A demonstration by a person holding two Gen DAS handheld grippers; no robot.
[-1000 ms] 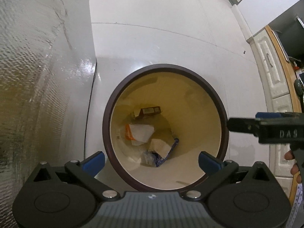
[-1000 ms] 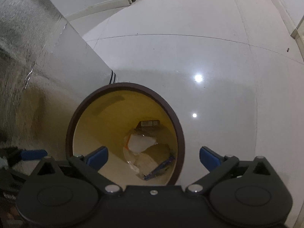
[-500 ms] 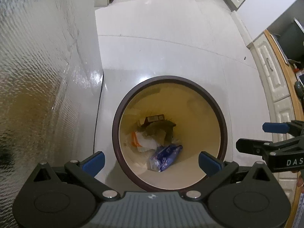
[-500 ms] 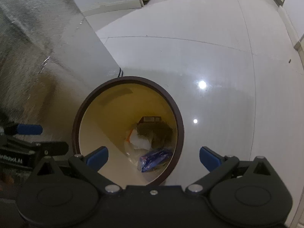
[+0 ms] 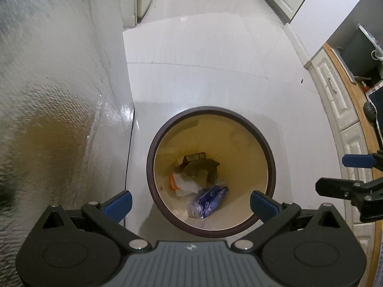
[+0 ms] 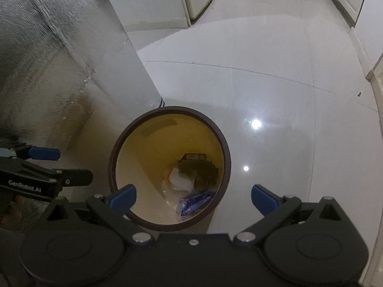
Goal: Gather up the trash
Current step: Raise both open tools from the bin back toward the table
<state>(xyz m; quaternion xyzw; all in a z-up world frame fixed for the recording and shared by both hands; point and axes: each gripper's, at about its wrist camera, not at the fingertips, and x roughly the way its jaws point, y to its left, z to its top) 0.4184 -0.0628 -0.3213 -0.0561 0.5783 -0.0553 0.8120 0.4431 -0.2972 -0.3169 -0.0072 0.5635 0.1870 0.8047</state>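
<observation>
While spread wide, both fingers (image 5: 118,203) (image 6: 264,199) empty

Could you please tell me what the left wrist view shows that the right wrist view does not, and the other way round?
Only the left wrist view shows the wooden counter and white drawers on its right side. Only the right wrist view shows two bright light reflections on the floor. Both show the round bin holding a blue wrapper, the textured metal panel, and both grippers open.
</observation>
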